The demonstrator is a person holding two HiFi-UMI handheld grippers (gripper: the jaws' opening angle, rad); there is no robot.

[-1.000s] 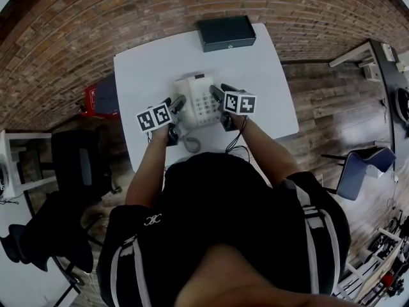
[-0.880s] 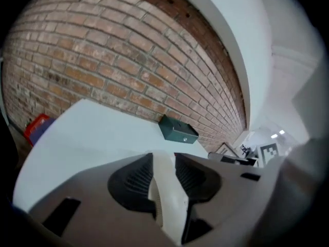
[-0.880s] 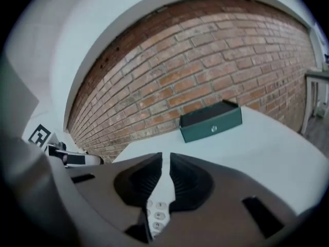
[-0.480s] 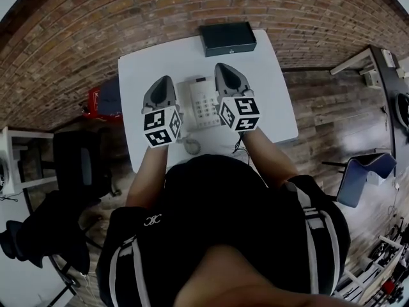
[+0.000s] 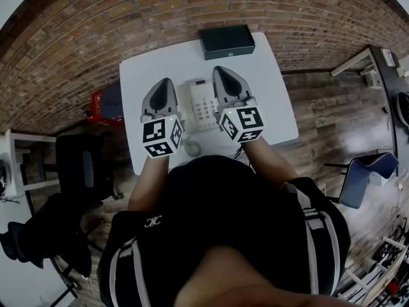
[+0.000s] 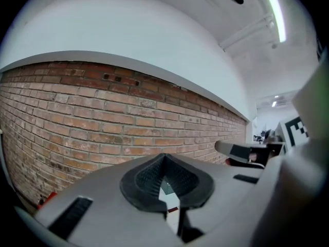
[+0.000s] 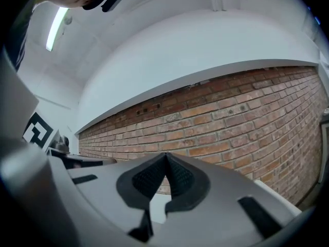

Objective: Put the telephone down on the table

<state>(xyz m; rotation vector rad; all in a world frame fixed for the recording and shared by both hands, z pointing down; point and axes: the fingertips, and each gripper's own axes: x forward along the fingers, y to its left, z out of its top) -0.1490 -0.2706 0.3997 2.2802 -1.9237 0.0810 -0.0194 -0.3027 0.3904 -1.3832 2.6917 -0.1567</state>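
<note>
The white telephone (image 5: 202,105) rests on the white table (image 5: 268,88), between my two raised grippers in the head view; its coiled cord (image 5: 190,148) curls at the near side. My left gripper (image 5: 162,83) hangs above the table left of the phone, shut and empty. My right gripper (image 5: 222,72) is held high to the right of the phone, also shut with nothing in it. In the left gripper view the left gripper (image 6: 165,161) points level at a brick wall (image 6: 77,133). In the right gripper view the right gripper (image 7: 165,159) faces the same brick wall (image 7: 247,133).
A dark green box (image 5: 227,41) lies at the table's far edge. A red item (image 5: 94,101) sits on the floor left of the table, beside a black chair (image 5: 80,165). A blue chair (image 5: 367,171) stands at the right.
Both grippers left the telephone's sides, shut, and rose well above the table, turning level toward the wall. The telephone stays on the table.
</note>
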